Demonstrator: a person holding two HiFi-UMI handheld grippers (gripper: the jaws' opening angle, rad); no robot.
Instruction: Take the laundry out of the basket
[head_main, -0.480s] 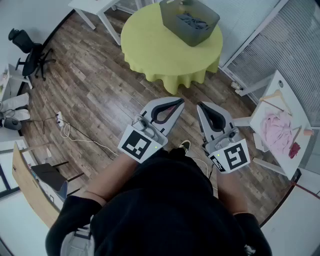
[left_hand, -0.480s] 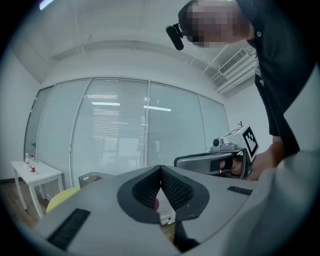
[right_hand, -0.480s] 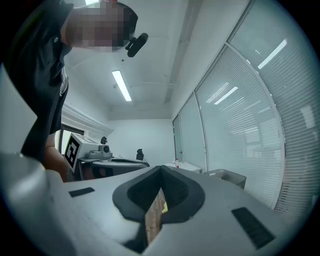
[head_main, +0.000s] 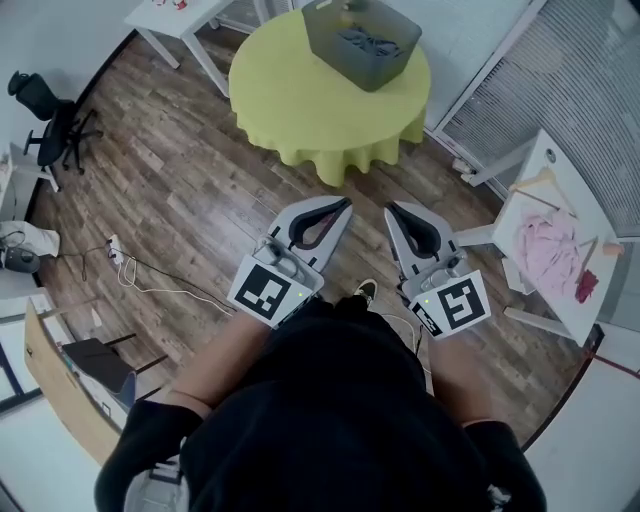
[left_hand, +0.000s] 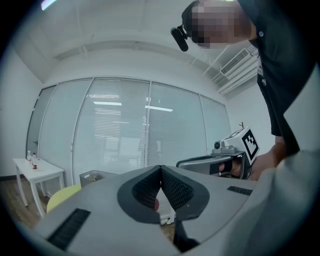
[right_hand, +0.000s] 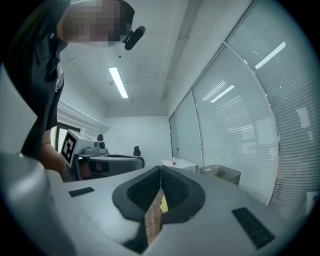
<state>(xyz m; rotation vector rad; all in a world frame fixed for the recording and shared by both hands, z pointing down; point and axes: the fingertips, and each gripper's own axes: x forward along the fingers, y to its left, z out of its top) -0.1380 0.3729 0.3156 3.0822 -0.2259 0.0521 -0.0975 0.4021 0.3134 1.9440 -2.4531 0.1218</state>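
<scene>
Basket (head_main: 342, 56) on green table (head_main: 300, 95); wood floor (head_main: 180, 185); left claw (head_main: 344, 204), right claw (head_main: 391, 210) closed, empty.

Two tongs (head_main: 343, 204) (head_main: 391, 210); one basket (head_main: 375, 72); one round table (head_main: 290, 90); two white tables (head_main: 165, 15) (head_main: 558, 300); one chair (head_main: 45, 110); pink garment (head_main: 545, 245), perhaps one.

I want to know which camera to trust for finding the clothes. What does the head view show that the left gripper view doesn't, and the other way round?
Only the head view: the dark laundry lying inside the basket, the office chair, and a pink garment at the right. Only the left gripper view: the ceiling, the blinds, and the camera on the person's head. Both: the basket, the yellow table, the left claw and the right claw, each shut and empty.
</scene>
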